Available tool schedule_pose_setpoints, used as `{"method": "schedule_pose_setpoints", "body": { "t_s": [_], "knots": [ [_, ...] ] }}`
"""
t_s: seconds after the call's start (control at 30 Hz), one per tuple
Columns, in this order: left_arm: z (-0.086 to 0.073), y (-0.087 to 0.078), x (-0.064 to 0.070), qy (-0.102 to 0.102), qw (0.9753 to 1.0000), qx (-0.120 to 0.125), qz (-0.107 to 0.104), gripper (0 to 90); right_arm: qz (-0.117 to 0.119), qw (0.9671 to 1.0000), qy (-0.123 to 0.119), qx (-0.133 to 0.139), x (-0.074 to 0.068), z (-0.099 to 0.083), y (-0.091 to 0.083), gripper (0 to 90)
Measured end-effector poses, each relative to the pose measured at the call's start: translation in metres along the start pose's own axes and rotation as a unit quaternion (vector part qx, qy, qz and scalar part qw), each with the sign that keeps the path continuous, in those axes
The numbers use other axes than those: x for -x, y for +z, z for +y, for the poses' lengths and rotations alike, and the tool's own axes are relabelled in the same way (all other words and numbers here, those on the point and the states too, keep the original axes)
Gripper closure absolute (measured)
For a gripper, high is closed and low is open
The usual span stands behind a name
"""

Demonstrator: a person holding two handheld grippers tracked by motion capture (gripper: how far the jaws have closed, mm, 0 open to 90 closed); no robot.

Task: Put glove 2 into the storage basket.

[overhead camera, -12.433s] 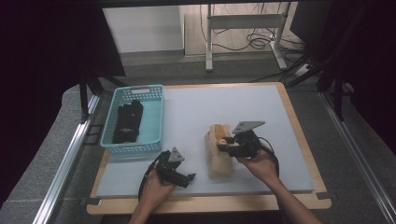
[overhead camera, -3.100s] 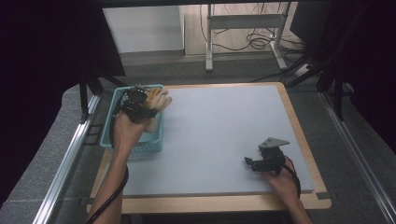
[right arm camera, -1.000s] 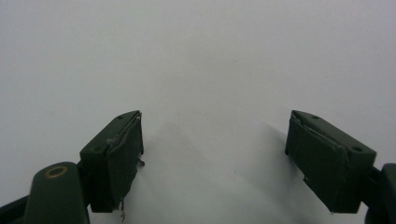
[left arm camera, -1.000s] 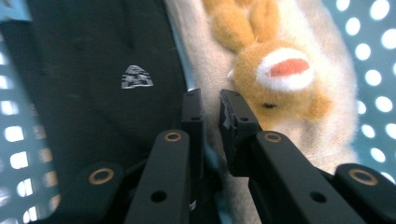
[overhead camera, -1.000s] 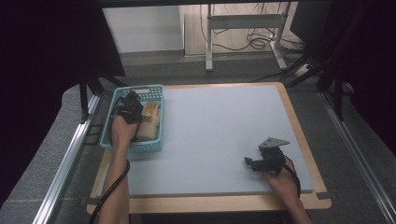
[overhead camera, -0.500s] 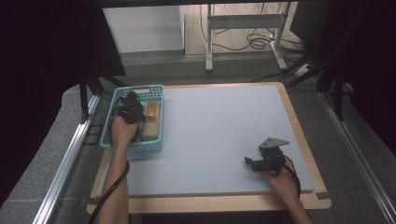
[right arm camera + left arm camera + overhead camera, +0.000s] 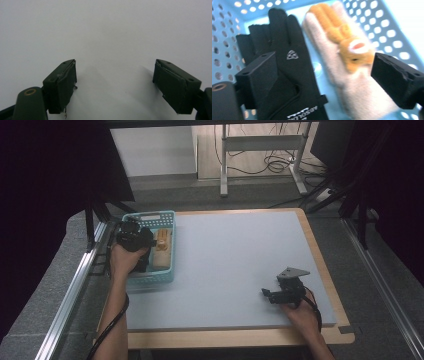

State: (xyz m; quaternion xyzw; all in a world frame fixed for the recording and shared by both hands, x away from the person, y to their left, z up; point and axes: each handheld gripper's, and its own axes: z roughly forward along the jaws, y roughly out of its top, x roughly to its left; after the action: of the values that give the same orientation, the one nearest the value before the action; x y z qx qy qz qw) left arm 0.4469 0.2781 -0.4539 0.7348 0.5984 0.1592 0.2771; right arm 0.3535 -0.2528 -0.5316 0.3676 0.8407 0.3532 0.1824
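Table [image 7: 235, 255], a broad pale grey board framed in light wood, is carrying very little, which suggests the sorting work is nearing its end. Sitting at its far left corner is the light blue perforated plastic basket [image 7: 169, 270], placed within easy reach of the left arm so that things can be dropped into it without stretching. Lying inside it, side by side and touching along their edges, are the black fabric glove with small white lettering [image 7: 284, 62] and the cream fleece glove with an orange animal figure on its back [image 7: 347, 65]; both are lying flat on the basket floor with their fingers pointing toward the far wall, as paired items laid down for storage would be. The left tool [image 7: 131, 238] is hovering over the basket with its jaws standing wide and nothing between them, one jaw over the black glove and the other over the cream glove, which reads as a release position, judged from the gap alone. The right tool [image 7: 280, 295] is resting low near the right front of the table, its jaws also spread wide over bare surface, apparently parked out of the way.
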Motion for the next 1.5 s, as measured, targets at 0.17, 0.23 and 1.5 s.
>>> {"method": "schedule_pose_setpoints", "body": {
  "t_s": [0.17, 0.23, 1.5],
  "knots": [
    [-0.005, -0.013, 0.017, 0.024, 0.9989, 0.027, -0.03, 2.7, 0.0, 1.0, 0.0, 0.0, 0.0, 0.0, 0.0, 18.6],
    [-0.007, -0.017, 0.025, 0.039, 0.998, 0.034, -0.036, 1.6, 0.0, 1.0, -0.001, 0.0, 0.0, 0.0, 0.0, 18.6],
    [-0.129, 0.044, 0.214, 0.265, 0.946, 0.032, -0.184, 0.0, 0.0, 1.0, 0.0, 0.0, 0.0, 0.0, 0.0, 18.6]
  ]
}}
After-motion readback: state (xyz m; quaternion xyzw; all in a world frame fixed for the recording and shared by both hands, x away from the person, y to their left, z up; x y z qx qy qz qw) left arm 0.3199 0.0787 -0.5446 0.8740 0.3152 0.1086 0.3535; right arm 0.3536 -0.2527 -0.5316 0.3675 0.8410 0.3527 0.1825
